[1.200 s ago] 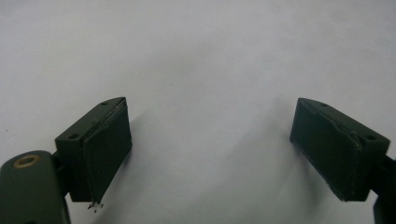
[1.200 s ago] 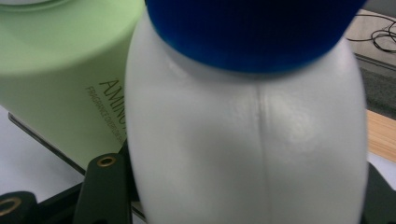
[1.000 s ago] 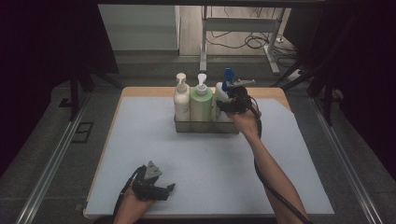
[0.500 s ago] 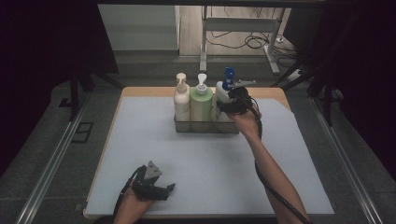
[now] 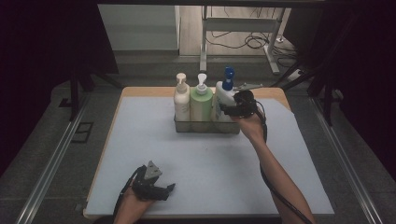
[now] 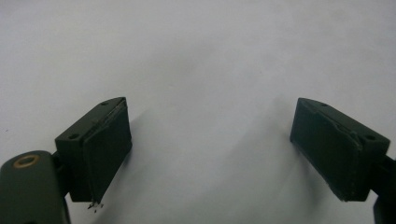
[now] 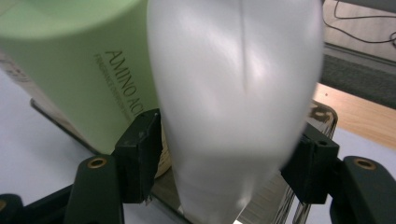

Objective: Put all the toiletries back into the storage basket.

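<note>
A white bottle with a blue pump [image 5: 221,100] stands at the right end of a metal wire basket [image 5: 205,126] at the back of the table. My right gripper [image 5: 229,109] reaches in from the right, level with the bottle's body. In the right gripper view the white bottle [image 7: 238,93] sits between the two jaws, with both pads against its sides, so the right gripper [image 7: 224,158] is shut on it. My left gripper [image 5: 166,189] rests on the mat near the front edge. Its jaws stand wide apart over bare mat, so the left gripper [image 6: 210,135] is open.
A light green pump bottle [image 5: 201,105] and a cream pump bottle [image 5: 181,100] stand in the same basket, left of the white one. The green bottle [image 7: 84,70] nearly touches my right gripper's left jaw. A pale mat [image 5: 210,163] covers the wooden table [image 5: 140,91].
</note>
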{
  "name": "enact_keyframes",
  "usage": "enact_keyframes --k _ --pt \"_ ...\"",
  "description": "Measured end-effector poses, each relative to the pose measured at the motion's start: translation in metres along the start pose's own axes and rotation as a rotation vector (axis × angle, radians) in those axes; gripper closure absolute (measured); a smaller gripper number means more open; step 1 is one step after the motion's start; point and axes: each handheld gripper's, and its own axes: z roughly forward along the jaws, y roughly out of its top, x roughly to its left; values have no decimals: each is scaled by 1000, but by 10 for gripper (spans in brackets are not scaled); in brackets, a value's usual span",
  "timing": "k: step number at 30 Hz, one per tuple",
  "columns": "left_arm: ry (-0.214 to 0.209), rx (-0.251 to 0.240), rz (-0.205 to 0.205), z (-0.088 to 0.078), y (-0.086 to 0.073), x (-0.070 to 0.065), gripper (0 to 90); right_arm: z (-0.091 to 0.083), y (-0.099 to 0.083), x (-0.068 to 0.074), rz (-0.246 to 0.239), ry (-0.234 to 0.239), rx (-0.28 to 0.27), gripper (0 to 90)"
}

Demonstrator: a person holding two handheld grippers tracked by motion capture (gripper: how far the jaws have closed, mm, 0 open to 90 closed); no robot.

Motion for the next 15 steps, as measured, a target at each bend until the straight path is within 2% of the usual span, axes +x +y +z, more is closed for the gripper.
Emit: enact_keyframes --k 5,12,15 --pt "-1 -2 -2 0 0 0 124 -11 -7 -6 21 47 -5 386" --pt "-1 -1 -2 0 0 0 125 -24 -16 -10 -1 73 0 455" --pt "-1 0 -2 0 0 0 124 -31 -22 -16 -1 68 6 546"
